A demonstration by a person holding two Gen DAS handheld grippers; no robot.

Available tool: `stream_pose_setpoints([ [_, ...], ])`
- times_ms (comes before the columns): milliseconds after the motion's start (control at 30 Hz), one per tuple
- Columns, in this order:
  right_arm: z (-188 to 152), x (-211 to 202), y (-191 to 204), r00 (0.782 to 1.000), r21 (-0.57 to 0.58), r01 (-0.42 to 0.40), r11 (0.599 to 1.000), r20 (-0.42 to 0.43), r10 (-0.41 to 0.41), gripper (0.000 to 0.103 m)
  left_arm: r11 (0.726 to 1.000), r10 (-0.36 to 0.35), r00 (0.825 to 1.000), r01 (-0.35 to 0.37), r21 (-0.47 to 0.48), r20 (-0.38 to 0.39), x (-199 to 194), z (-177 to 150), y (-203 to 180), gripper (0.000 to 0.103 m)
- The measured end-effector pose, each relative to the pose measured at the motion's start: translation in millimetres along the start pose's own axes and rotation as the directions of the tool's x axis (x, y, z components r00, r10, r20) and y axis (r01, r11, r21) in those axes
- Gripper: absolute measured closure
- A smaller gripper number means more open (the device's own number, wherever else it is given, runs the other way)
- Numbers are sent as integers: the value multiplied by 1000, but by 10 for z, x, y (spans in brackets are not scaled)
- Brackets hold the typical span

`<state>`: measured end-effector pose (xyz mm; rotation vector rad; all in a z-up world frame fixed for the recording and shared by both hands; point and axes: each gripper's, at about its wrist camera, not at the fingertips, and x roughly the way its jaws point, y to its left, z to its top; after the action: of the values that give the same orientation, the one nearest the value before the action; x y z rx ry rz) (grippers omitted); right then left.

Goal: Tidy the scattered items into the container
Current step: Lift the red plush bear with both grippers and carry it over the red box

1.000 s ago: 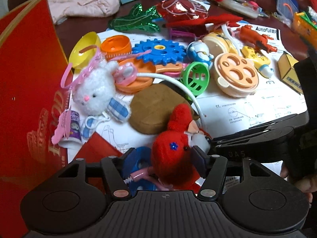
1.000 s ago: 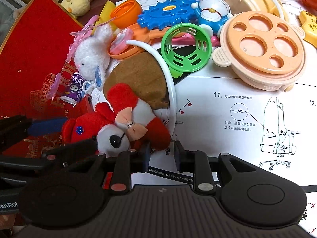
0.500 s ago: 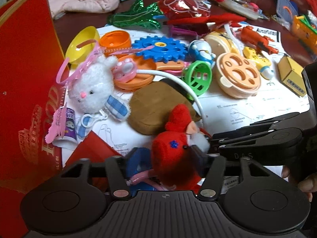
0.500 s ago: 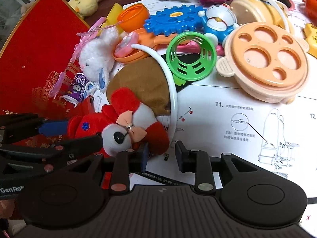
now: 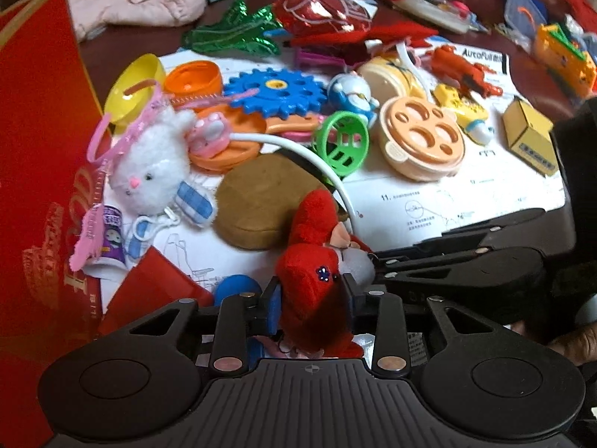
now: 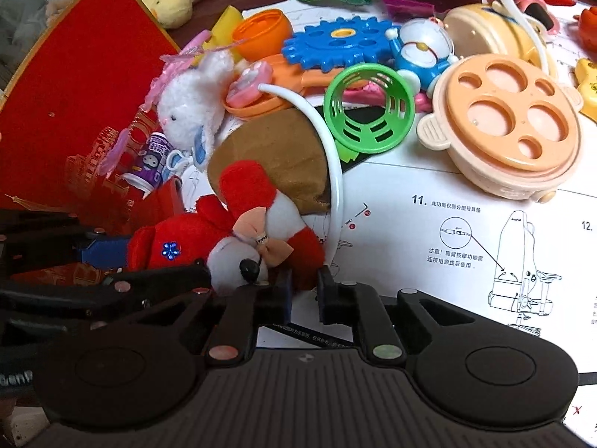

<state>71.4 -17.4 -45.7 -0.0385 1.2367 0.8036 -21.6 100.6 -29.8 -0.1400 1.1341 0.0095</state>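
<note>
— Near the front edge of the bench, what is seen between the fingers of the left gripper (image 5: 311, 295)?

— A red plush toy (image 5: 311, 287) is pinched there, its body squeezed by both pads (the white muzzle and pink bow face right). It is held just above the white instruction sheet (image 6: 466, 224).

— And the right gripper (image 6: 304, 291)?

— Its fingers are parted by a narrow gap, and nothing is gripped; the toy's red ear is just touched at the left fingertip. Whether that ear reaches into the gap cannot be told.

— What is seen around the toy?

— A brown cushion (image 5: 261, 201) is found just behind it, crossed by a curved white tube (image 6: 332, 156). A white bunny plush (image 5: 149, 171) lies to the far left, beside the red box (image 5: 33, 186). A green ring basket (image 6: 367, 108), a blue gear (image 5: 276, 89) and a peach lid with round holes (image 6: 507, 112) are scattered farther back and right.
</note>
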Motion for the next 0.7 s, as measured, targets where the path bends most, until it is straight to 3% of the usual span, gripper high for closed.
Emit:
stream_pose_setpoints([
  [433, 26, -427, 164, 997, -25, 12, 1000, 78, -10, 88, 1000, 3, 995, -6, 25, 100, -454, -7, -114, 72],
  [700, 123, -857, 412, 984, -72, 22, 997, 177, -9, 88, 1000, 7, 974, -10, 14, 225, -954, -16, -112, 72],
])
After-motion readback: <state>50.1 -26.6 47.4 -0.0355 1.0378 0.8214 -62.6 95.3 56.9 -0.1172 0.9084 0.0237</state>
